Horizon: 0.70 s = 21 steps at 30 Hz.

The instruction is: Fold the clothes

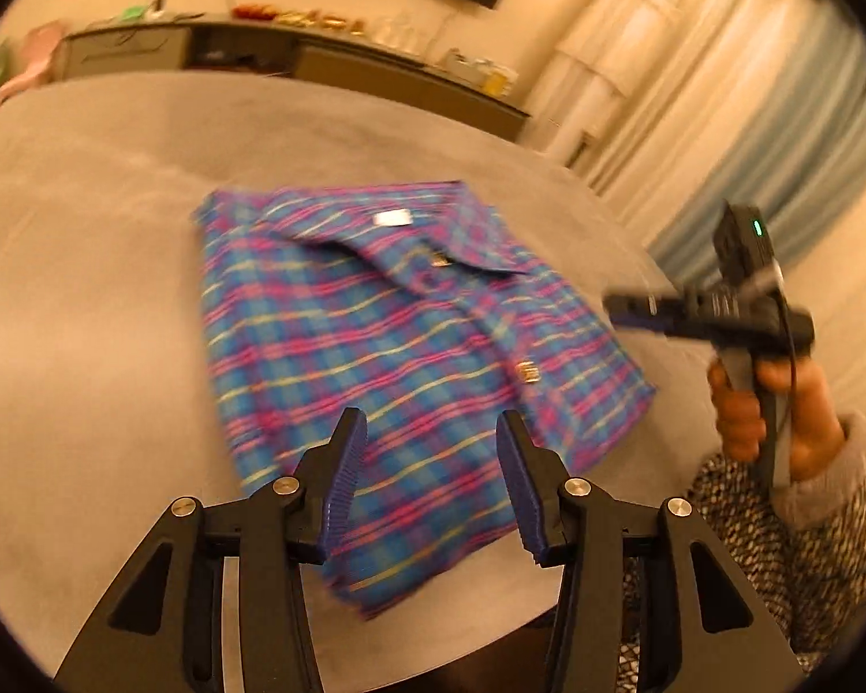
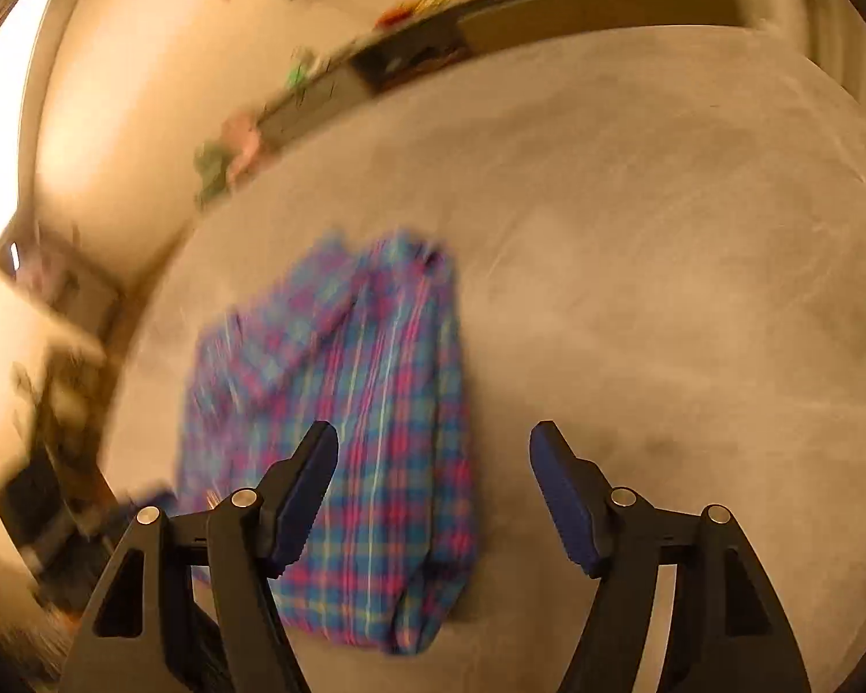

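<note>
shirt: blue-pink plaid | bedcover: grey | sleeve: black-white speckled

Your blue-pink plaid shirt sits folded flat mid-frame on the grey surface, collar up, white tag showing.

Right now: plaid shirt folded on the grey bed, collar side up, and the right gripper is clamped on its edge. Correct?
Not quite. The right gripper is open, holding nothing: the right wrist view shows its fingers spread above the shirt and the bed, no cloth between them. The rest holds: the shirt lies folded on the grey bed, collar side up.
</note>
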Each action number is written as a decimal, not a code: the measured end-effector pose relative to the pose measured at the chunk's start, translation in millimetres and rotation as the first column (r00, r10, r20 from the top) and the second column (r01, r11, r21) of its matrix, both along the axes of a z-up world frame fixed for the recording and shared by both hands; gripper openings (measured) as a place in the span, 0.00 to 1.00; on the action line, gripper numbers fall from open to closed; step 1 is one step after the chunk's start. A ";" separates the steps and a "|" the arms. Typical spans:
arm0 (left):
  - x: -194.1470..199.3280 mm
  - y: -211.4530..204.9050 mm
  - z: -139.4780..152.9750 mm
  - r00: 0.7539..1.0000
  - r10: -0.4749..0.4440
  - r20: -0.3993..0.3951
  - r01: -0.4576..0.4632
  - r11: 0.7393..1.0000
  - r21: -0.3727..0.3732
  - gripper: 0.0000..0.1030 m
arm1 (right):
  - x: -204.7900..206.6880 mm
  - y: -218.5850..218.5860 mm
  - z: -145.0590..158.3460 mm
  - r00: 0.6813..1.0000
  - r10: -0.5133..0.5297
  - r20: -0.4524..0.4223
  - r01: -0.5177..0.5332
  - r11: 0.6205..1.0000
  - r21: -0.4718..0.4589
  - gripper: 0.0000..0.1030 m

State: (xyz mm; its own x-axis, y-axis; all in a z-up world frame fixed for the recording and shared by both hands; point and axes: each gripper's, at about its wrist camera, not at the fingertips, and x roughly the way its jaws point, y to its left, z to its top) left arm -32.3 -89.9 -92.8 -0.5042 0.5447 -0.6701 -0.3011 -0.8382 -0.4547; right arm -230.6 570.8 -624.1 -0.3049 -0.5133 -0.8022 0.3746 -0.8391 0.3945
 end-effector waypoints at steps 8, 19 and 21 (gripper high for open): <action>-8.4 -14.0 -30.0 0.997 0.015 0.079 -0.021 0.997 0.076 0.48 | 46.9 -12.9 -13.7 0.996 0.041 0.077 -0.036 0.997 -0.067 0.11; -7.2 -66.3 -23.3 0.992 0.093 0.086 -0.106 0.981 0.164 0.49 | 83.6 79.5 -25.4 0.959 -0.144 0.245 0.229 0.904 -0.361 0.49; -9.9 -69.4 -28.7 0.991 0.092 0.100 -0.109 0.978 0.176 0.50 | 96.3 104.4 10.1 0.972 -0.120 0.204 0.187 0.918 -0.351 0.50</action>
State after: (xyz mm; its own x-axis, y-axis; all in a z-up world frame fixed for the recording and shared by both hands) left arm -42.2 -159.4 -121.5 -0.5039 0.6104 -0.6112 -0.1697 -0.7638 -0.6228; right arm -134.3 675.2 -614.0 -0.2755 -0.7387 -0.6152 0.1499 -0.6651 0.7315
